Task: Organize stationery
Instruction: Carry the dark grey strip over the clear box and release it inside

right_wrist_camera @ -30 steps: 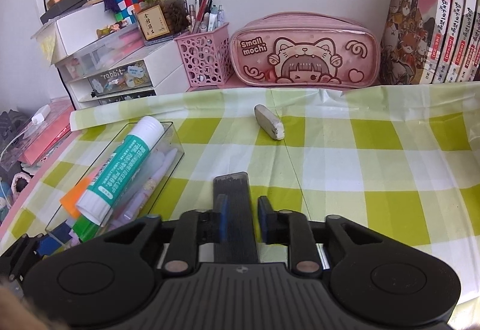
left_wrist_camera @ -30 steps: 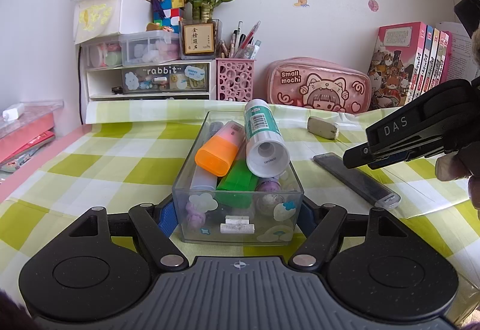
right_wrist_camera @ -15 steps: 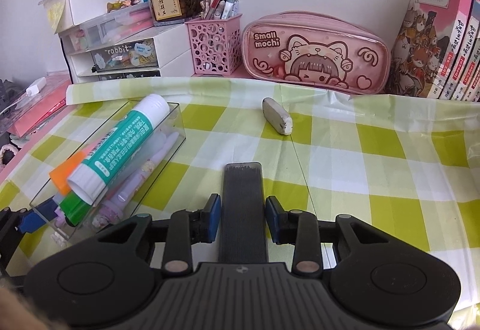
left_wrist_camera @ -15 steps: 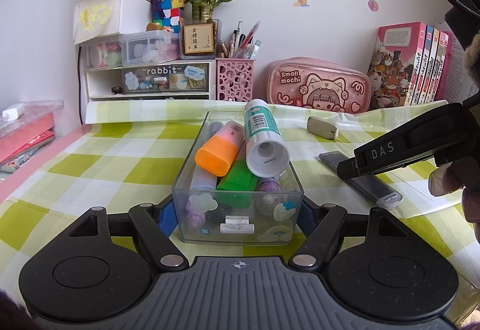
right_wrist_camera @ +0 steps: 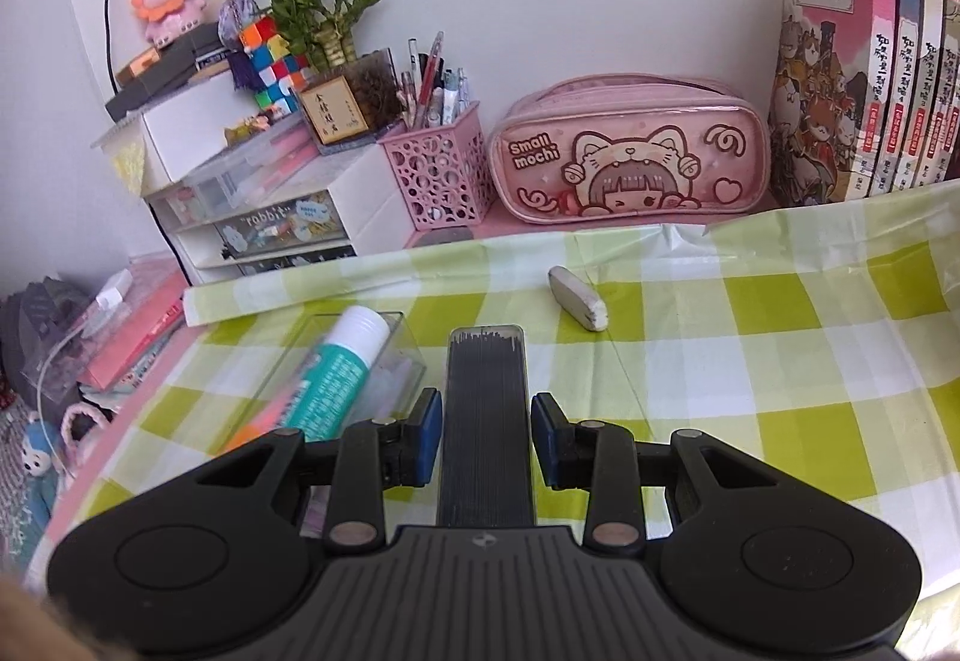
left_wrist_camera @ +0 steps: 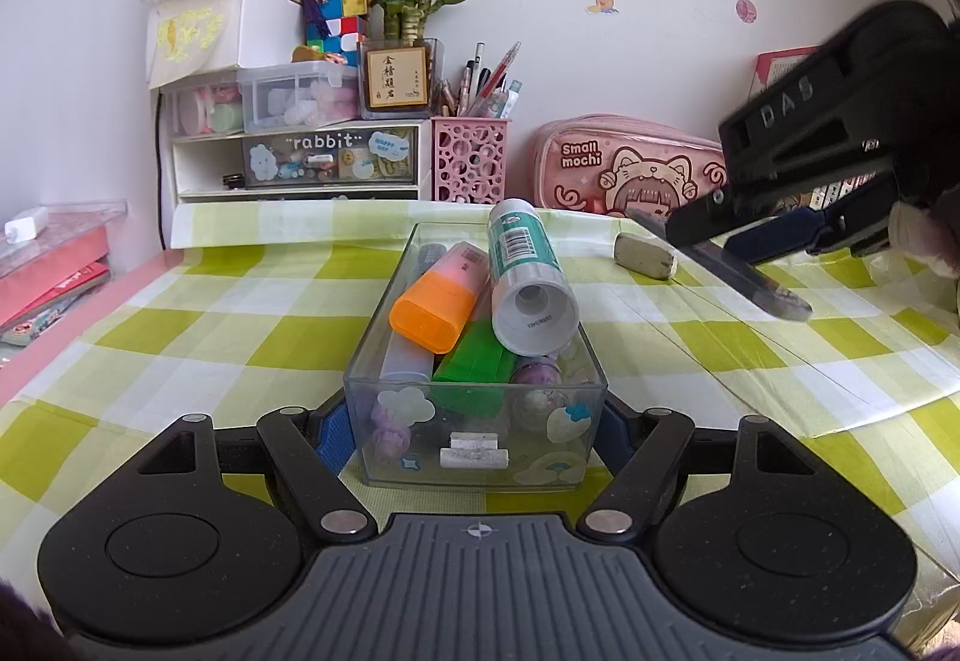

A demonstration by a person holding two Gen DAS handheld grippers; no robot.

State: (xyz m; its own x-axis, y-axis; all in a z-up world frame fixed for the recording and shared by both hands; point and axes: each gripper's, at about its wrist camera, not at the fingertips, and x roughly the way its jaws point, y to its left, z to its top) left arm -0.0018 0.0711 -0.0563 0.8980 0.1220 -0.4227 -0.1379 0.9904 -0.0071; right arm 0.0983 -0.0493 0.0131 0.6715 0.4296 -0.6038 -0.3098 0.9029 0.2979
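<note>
1. The pink pencil case [right_wrist_camera: 630,150] against the wall reads "Small mochi" beside a cartoon child in a cat hood.
2. A drawer of the white organizer [left_wrist_camera: 300,162] carries the word "rabbit"; in the left wrist view it sits at about ten o'clock from the clear box [left_wrist_camera: 474,409].
3. The framed card [left_wrist_camera: 397,77] in front of the bamboo plant bears Chinese characters, too small to read with certainty.
4. The side of the right gripper [left_wrist_camera: 774,235], seen from the left wrist camera at two o'clock, shows the raised letters "DAS".
5. The glue stick [left_wrist_camera: 525,277] shows a barcode on its teal label; it lies slanted across the top of the box's contents, on the orange highlighter [left_wrist_camera: 435,301] and the green one [left_wrist_camera: 474,358].
6. The books [right_wrist_camera: 870,66] at the right wrist view's two o'clock have Chinese titles on their spines.
7. The left gripper [left_wrist_camera: 474,430] points slightly downward, its blue pads closed against both long walls of the clear box, which stands on the checked cloth [left_wrist_camera: 180,337].
8. The right gripper [right_wrist_camera: 486,436] tilts down more steeply and is raised above the cloth. Its pads clamp a flat dark lead case [right_wrist_camera: 486,421], which juts forward toward twelve o'clock.
9. A grey eraser [right_wrist_camera: 579,305] lies on the cloth at one o'clock from the case's tip.
</note>
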